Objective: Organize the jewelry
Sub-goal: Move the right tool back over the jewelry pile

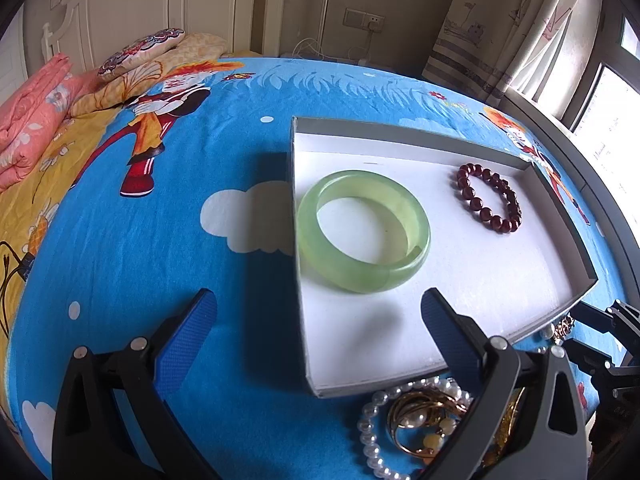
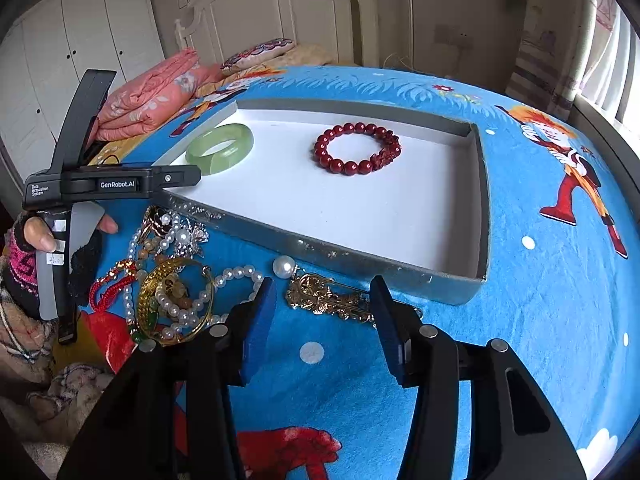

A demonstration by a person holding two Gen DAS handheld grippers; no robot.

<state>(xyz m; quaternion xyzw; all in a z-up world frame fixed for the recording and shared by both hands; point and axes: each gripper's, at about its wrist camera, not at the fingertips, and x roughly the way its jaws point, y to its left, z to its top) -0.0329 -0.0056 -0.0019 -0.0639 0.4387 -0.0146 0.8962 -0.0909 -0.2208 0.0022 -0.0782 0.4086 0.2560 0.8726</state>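
A shallow grey box with a white floor (image 2: 360, 216) lies on the blue cartoon bedspread. In it are a pale green bangle (image 1: 362, 236) and a dark red bead bracelet (image 1: 490, 198). My left gripper (image 1: 318, 300) hangs wide open over the box's near left corner, just short of the bangle, with nothing between its fingers. My right gripper (image 2: 323, 284) is half open and tilted down at a gold brooch with a pearl (image 2: 324, 296) that lies on the cloth by the box's near wall. The brooch sits between the fingertips, and a strip of cloth shows beside the left pad.
A tangle of jewelry (image 2: 172, 280) lies left of the brooch: pearl strands, a gold bangle, a red cord. A gloved hand (image 2: 36, 236) holds the left device. Folded pink bedding (image 2: 148, 100) and pillows lie by the headboard. A window runs along the right.
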